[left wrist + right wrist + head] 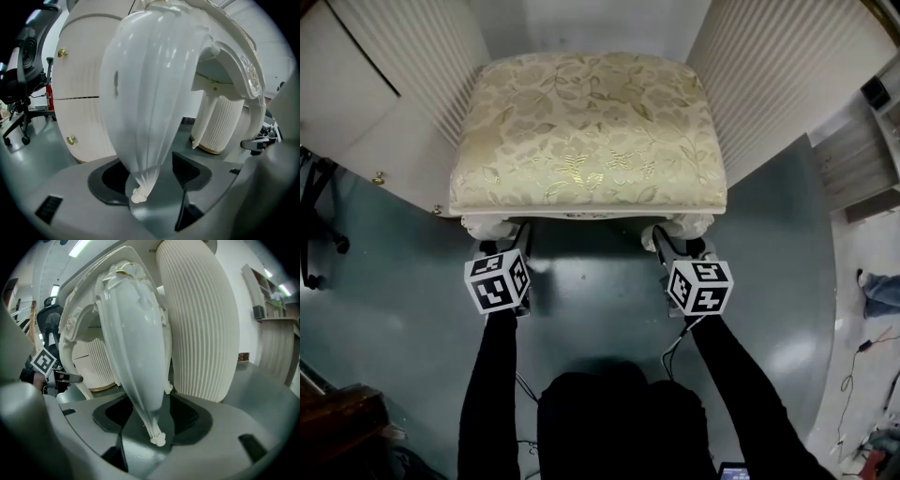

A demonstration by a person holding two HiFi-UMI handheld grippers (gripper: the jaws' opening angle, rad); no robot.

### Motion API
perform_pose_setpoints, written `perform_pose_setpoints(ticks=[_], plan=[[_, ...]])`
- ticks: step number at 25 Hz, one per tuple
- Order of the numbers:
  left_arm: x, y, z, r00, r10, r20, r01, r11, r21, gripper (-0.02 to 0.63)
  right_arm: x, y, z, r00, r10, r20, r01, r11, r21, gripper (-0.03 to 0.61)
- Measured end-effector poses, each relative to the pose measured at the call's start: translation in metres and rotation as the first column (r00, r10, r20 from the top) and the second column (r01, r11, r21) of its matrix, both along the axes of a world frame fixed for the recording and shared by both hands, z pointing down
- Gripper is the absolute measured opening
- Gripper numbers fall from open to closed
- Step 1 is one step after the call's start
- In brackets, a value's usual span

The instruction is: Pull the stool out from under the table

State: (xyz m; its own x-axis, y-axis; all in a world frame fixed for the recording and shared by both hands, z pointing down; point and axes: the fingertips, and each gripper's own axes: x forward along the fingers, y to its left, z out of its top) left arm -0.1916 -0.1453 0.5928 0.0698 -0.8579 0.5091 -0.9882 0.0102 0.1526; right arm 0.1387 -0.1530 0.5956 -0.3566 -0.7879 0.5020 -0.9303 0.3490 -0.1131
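The stool [581, 131], with a cream floral cushion and white carved legs, stands between two ribbed white table pedestals. My left gripper [516, 240] reaches to its front left leg [145, 108]. In the left gripper view that leg tapers down between the jaws of the left gripper [150, 174]; the jaws stand open, with a gap at the right pad [185, 171]. My right gripper [668, 246] is at the front right leg [140, 362]. There the right gripper [151, 417] is open, its jaws on either side of the thin foot [158, 439] without pressing it.
The ribbed pedestals [427, 66] [778, 75] flank the stool closely on both sides. A black office chair [314, 206] stands at the left. Cables [862, 366] lie on the grey floor at the right, and dark wooden furniture [337, 422] sits at the lower left.
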Motion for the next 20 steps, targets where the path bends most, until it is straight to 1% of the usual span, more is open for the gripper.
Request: perform_pose_setpoints(ticks=[5,8,9,14,20], plan=[[0.001,-0.014,0.000,1.000,0.010,0.016,-0.010,1.000,0.015,0.301,-0.004,-0.007,-0.002,0.998,-0.038,-0.044,0.039,0.999,0.025,0.242],[0.002,-0.015,-0.001,0.999,0.013,0.035,-0.014,1.000,0.017,0.280,-0.010,-0.006,-0.003,0.996,-0.060,-0.072,0.063,0.997,0.041,0.191],[0.001,-0.015,-0.001,0.999,0.011,0.043,-0.012,1.000,0.016,0.271,-0.011,-0.006,-0.004,0.995,-0.062,-0.076,0.065,0.997,0.046,0.184],[-0.002,-0.014,0.001,0.997,0.009,0.073,-0.010,1.000,0.016,0.184,-0.009,-0.005,-0.003,0.996,-0.060,-0.065,0.064,0.996,0.059,0.181],[-0.004,-0.014,0.000,0.998,0.021,0.053,-0.023,1.000,0.021,0.175,-0.010,-0.006,-0.003,0.997,-0.049,-0.057,0.052,0.997,0.057,0.176]])
